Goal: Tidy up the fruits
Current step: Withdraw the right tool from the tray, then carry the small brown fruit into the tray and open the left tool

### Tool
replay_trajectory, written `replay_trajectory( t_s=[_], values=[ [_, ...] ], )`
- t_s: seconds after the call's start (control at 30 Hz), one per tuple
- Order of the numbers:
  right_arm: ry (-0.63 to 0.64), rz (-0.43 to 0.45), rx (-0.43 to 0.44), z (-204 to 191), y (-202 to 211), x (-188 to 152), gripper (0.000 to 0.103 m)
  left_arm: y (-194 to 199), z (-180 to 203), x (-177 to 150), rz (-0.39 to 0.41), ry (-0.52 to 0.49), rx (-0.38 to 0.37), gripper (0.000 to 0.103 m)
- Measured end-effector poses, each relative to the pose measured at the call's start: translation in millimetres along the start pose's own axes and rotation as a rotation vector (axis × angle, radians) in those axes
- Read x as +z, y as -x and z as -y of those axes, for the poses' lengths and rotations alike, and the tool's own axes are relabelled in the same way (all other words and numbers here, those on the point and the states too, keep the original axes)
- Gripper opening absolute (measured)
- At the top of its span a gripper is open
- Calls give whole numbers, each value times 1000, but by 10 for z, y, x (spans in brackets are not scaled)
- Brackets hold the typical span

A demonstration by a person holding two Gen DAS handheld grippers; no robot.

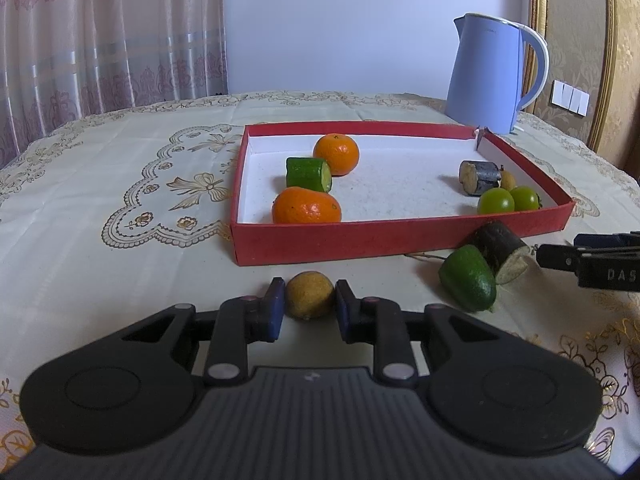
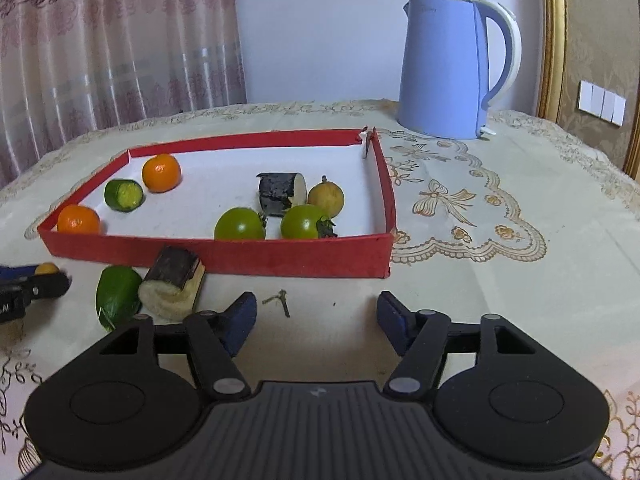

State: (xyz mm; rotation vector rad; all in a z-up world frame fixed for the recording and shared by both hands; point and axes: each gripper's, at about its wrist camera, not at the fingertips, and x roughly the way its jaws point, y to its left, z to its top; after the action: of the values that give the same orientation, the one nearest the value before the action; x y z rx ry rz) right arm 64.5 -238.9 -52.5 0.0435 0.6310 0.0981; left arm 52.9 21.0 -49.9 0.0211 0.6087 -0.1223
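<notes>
My left gripper [image 1: 309, 300] is closed around a small yellow-brown fruit [image 1: 310, 295] on the tablecloth, just in front of the red tray [image 1: 360, 236]. The tray holds two oranges [image 1: 336, 153], a cucumber piece [image 1: 308, 174], a dark cut piece [image 1: 480, 176], two green tomatoes [image 1: 496, 201] and another yellow fruit [image 2: 326, 199]. A green fruit [image 1: 468, 278] and a dark-skinned cut piece [image 1: 502, 250] lie outside the tray's front wall. My right gripper [image 2: 316, 312] is open and empty, low over the cloth right of them.
A blue electric kettle [image 2: 448, 68] stands behind the tray at the right. A small dry stem [image 2: 280, 300] lies on the cloth between my right fingers. Curtains hang at the back left. The embroidered tablecloth [image 1: 120, 184] covers the table.
</notes>
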Motion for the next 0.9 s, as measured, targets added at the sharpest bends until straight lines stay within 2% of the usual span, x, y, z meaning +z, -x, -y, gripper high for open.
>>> replay_trajectory(
  t_s=[0.23,0.5,0.73,0.9],
  values=[
    [-12,-8,29,27,-20,12,79,10,2,-2,1,-8,1,23],
    [-23,-6,42,44,-9,13,81,89,4,-6,6,-21,11,23],
    [29,-23,13,-52,-34,12,84,262,40,194,50,-35,-1,23],
    [51,-32,7,-83,-49,12,88,207,86,411,69,-39,-9,23]
  ],
)
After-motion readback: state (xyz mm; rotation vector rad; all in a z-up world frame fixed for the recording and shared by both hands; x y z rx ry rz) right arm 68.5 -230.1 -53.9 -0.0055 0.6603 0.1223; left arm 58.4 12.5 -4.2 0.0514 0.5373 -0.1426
